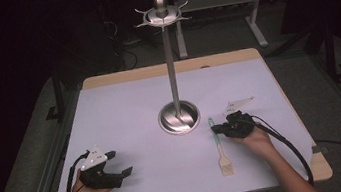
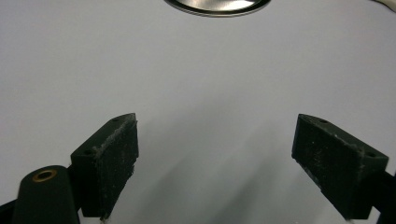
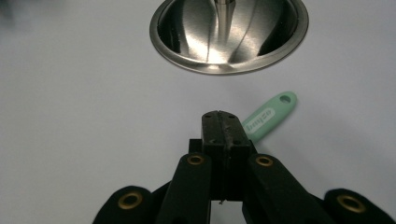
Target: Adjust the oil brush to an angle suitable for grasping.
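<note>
From the high view, a pastry brush [image 1: 220, 145] with a mint-green handle and pale bristles lies flat on the white surface [image 1: 125, 112], just right of the round base of a tall steel utensil stand [image 1: 178, 116]. The right claw [image 1: 216, 129] sits at the brush's handle end, touching or nearly so; the left claw [image 1: 120, 164] rests well apart near the front left corner.

In the left gripper view, the left claw [image 2: 215, 163] stands wide open with nothing between its jaws, bare surface ahead and the stand's base [image 2: 217, 5] at the top edge.

In the right gripper view, the right claw [image 3: 225, 126] is closed tight, jaws together, gripping nothing; the green handle [image 3: 268, 116] with its hanging hole lies just beside and beyond the tips.

The brush looks light, its plastic handle stiff and somewhat slick, the bristles soft. Mid-handle seems the best hold, across its narrow width.
</note>
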{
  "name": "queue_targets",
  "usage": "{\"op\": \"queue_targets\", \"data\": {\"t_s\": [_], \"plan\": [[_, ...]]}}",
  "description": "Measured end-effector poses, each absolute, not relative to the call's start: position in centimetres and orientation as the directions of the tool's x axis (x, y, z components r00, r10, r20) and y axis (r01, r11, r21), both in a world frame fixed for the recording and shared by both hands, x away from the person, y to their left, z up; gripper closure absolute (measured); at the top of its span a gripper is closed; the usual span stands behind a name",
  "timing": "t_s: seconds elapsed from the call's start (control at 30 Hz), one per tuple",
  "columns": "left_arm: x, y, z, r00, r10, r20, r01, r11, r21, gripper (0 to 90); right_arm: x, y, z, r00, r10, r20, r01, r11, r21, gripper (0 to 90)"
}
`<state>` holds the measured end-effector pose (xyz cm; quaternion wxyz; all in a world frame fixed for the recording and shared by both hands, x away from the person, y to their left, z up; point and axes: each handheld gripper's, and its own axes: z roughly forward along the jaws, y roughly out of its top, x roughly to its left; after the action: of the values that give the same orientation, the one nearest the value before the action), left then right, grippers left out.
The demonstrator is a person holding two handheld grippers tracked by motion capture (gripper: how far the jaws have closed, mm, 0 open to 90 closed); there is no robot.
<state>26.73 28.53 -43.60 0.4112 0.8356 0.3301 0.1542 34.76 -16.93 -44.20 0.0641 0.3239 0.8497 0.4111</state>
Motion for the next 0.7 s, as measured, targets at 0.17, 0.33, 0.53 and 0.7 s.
{"op": "queue_targets", "data": {"t_s": [0.17,0.33,0.53,0.7], "plan": [[26.6,28.4,-43.7,0.738,0.675,-0.013,0.423,-0.447,0.788,14.3,33.8,-17.0,-43.6,-0.780,0.603,0.165,0.518,0.475,0.711,90.0],[26.6,28.2,-43.7,0.740,0.673,-0.011,0.422,-0.451,0.786,14.3,31.7,-16.4,-43.1,-0.793,0.585,0.172,0.531,0.523,0.667,90.0],[26.5,28.0,-43.6,0.740,0.672,-0.005,0.418,-0.455,0.786,14.2,30.2,-15.7,-43.0,-0.810,0.563,0.161,0.522,0.569,0.636,90.0],[26.4,28.1,-43.6,0.734,0.679,-0.011,0.422,-0.444,0.790,14.3,29.2,-15.3,-43.4,-0.811,0.561,0.166,0.536,0.601,0.593,90.0]]}}
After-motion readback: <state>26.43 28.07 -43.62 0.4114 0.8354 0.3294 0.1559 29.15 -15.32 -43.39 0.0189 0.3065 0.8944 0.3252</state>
